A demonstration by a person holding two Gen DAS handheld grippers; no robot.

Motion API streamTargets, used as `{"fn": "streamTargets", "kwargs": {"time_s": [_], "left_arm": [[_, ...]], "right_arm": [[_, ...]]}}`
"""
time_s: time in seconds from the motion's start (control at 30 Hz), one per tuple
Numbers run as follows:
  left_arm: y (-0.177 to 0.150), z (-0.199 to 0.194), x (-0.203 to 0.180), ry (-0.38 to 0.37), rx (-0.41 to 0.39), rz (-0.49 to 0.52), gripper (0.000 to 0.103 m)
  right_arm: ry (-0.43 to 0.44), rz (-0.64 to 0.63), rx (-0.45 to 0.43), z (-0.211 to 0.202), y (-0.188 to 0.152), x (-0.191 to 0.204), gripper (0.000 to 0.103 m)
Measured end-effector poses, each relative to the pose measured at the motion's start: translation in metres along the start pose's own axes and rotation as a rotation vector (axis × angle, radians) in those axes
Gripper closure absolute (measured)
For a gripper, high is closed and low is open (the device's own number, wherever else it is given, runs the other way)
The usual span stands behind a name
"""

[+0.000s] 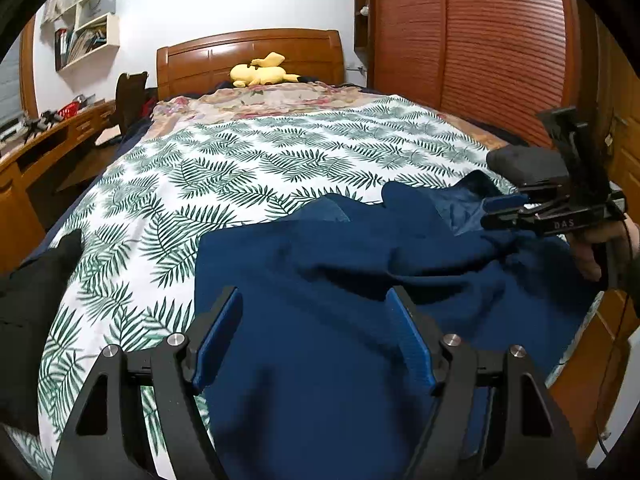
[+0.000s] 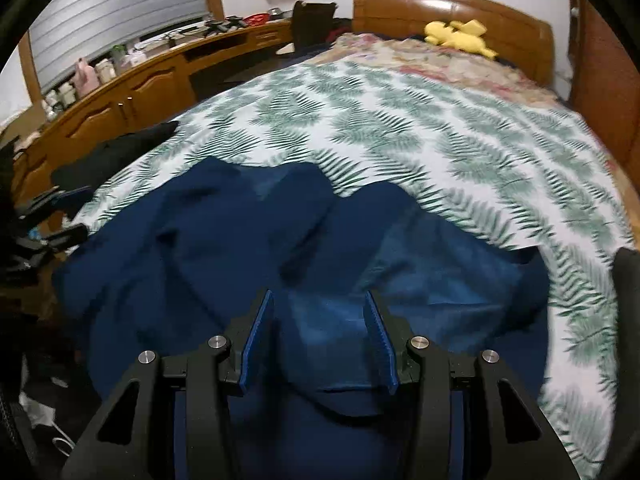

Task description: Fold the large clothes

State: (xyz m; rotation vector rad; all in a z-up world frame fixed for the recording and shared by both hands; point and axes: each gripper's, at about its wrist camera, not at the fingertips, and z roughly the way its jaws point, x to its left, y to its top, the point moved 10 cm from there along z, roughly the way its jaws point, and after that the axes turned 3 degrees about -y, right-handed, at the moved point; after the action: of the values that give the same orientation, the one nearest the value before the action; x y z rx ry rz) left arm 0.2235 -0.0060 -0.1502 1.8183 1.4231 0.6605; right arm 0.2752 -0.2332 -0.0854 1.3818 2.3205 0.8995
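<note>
A large navy blue garment (image 1: 320, 280) lies rumpled on the near end of the bed, also in the right wrist view (image 2: 224, 240). My left gripper (image 1: 314, 300) is open and empty just above its left part. My right gripper (image 2: 320, 304) is open over the garment's right part, with cloth bulging up between its blue fingers (image 2: 260, 340) without being pinched. It shows from the side at the right of the left wrist view (image 1: 496, 212), above a raised fold. The left gripper shows at the left edge of the right wrist view (image 2: 72, 212).
The bed has a white sheet with green fern leaves (image 1: 240, 168), a floral blanket and a yellow plush toy (image 1: 262, 72) near the wooden headboard. A black garment (image 1: 28, 308) lies at the bed's left edge. A wooden desk (image 2: 132, 92) runs along the left; a wardrobe (image 1: 480, 40) stands at the right.
</note>
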Motion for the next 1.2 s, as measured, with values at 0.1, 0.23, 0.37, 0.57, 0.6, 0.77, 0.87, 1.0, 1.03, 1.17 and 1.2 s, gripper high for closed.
{"fn": "streamTargets", "kwargs": {"time_s": [0.1,0.23,0.37,0.57,0.6,0.77,0.87,1.0,1.03,1.17,1.2], "left_arm": [[0.0,0.011,-0.002,-0.007,-0.005,0.002,0.028],[-0.005,0.03,0.0,-0.004,0.011,-0.008,0.028],[-0.014,0.037,0.002,-0.002,0.029,-0.022,0.028],[-0.01,0.032,0.001,0.002,0.016,-0.033,0.028],[-0.008,0.031,0.001,0.007,0.017,-0.033,0.028],[-0.003,0.02,-0.004,0.01,0.007,-0.022,0.028],[-0.002,0.016,-0.003,0.016,0.012,-0.018,0.028],[-0.005,0.012,-0.001,0.013,0.022,-0.024,0.028],[-0.006,0.01,-0.001,0.011,0.022,-0.027,0.028],[-0.008,0.005,-0.005,-0.002,0.016,-0.035,0.028],[-0.009,0.003,-0.006,-0.004,0.014,-0.036,0.028]], "right_arm": [[0.04,-0.001,0.023,0.016,-0.007,0.008,0.055],[0.06,-0.007,0.068,0.032,-0.017,0.01,0.055],[0.037,-0.078,0.096,0.037,-0.015,0.013,0.097],[-0.147,-0.14,-0.013,0.042,0.051,-0.005,0.101],[-0.167,-0.123,-0.029,0.045,0.066,-0.011,0.101],[-0.296,-0.143,-0.049,0.069,0.111,-0.026,0.101],[-0.424,-0.093,-0.024,0.077,0.114,-0.051,0.096],[-0.422,0.009,-0.077,0.061,0.111,-0.08,0.046],[-0.425,0.026,-0.078,0.055,0.106,-0.089,0.046],[-0.434,0.085,-0.033,0.033,0.066,-0.127,0.046],[-0.436,0.106,-0.018,0.03,0.056,-0.138,0.046]]}}
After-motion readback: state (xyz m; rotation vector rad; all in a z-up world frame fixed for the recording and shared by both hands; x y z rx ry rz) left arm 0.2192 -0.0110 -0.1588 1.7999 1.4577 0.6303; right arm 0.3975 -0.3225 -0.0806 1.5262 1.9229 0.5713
